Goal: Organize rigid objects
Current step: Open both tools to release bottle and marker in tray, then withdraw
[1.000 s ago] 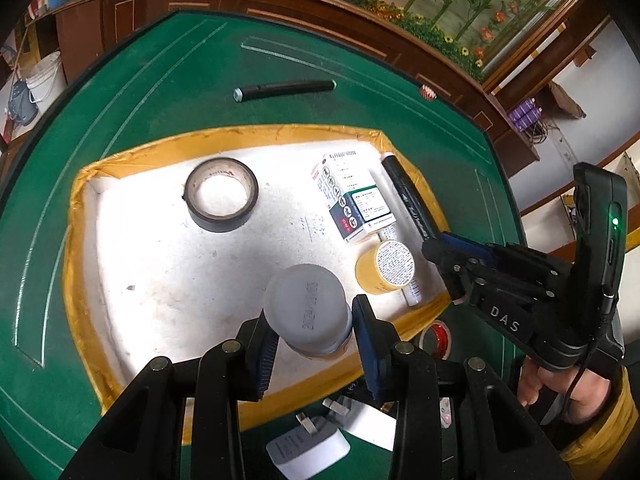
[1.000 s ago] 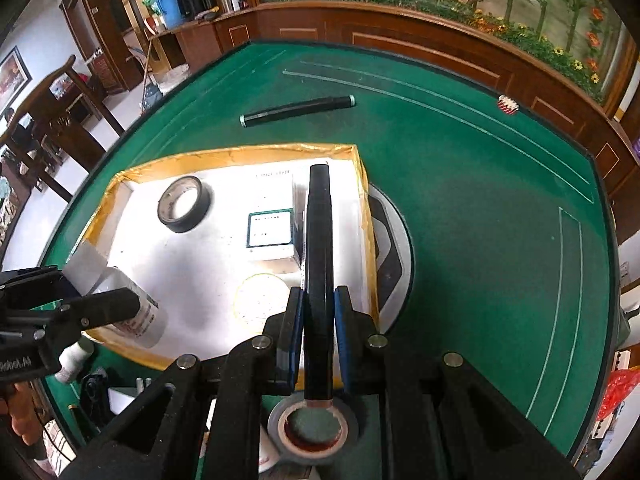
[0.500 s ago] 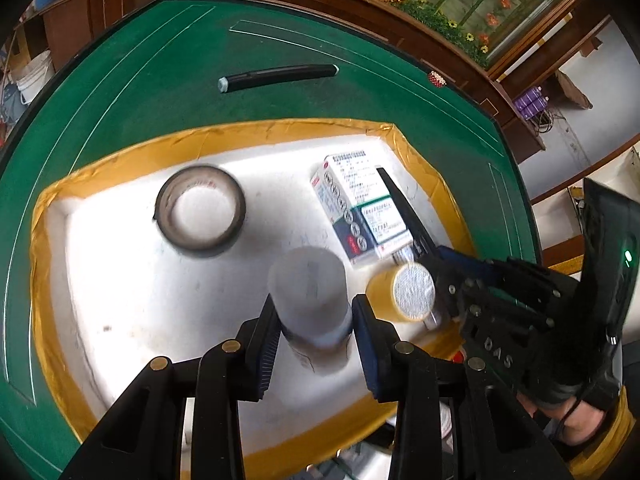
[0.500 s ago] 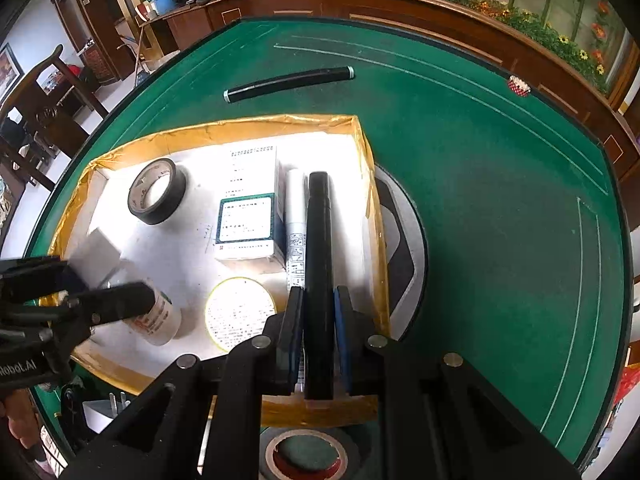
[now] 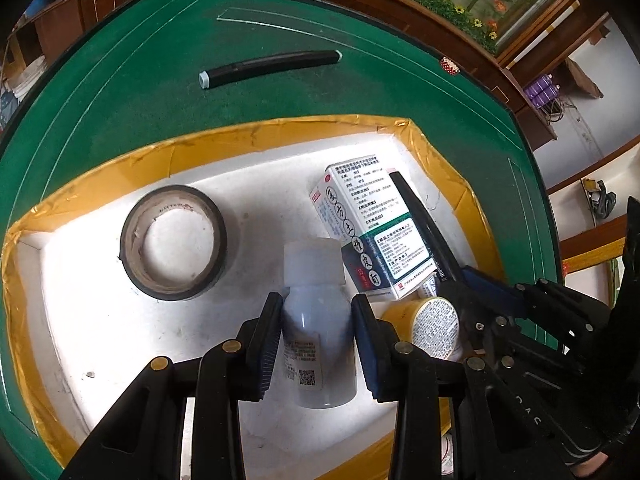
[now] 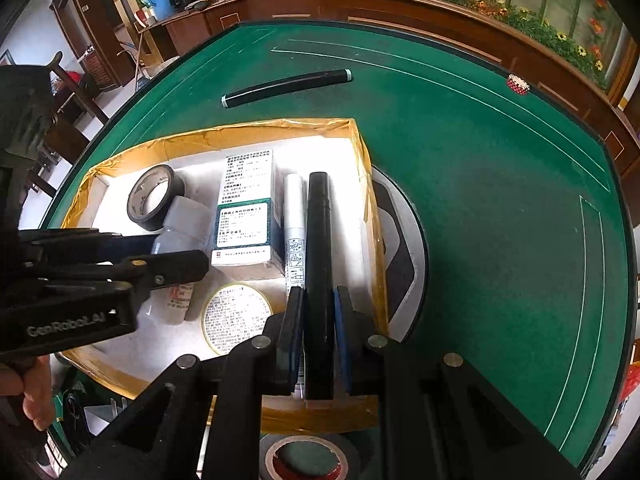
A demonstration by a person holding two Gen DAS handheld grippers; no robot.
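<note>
My left gripper [image 5: 316,314] is shut on a white bottle [image 5: 316,320] with a white cap, held low over the white floor of the yellow-rimmed tray [image 5: 280,136]. The bottle's cap points toward the medicine box [image 5: 372,232]. My right gripper [image 6: 318,312] is shut on a black marker [image 6: 319,260], which runs along the tray's right wall beside a silver-white pen [image 6: 294,232]. In the right wrist view the left gripper [image 6: 176,264] reaches in from the left with the bottle [image 6: 184,220]. I cannot tell whether bottle or marker touches the floor.
Inside the tray lie a black tape roll [image 5: 173,242] and a round yellow tin [image 5: 430,326]. A second black marker [image 5: 272,68] lies on the green table [image 6: 500,200] beyond the tray. A red-cored tape roll [image 6: 308,460] sits before the tray's near rim.
The left gripper has carried the bottle forward and down into the tray, toward the box. The right gripper has brought its marker forward and lower, alongside the silver-white pen.
</note>
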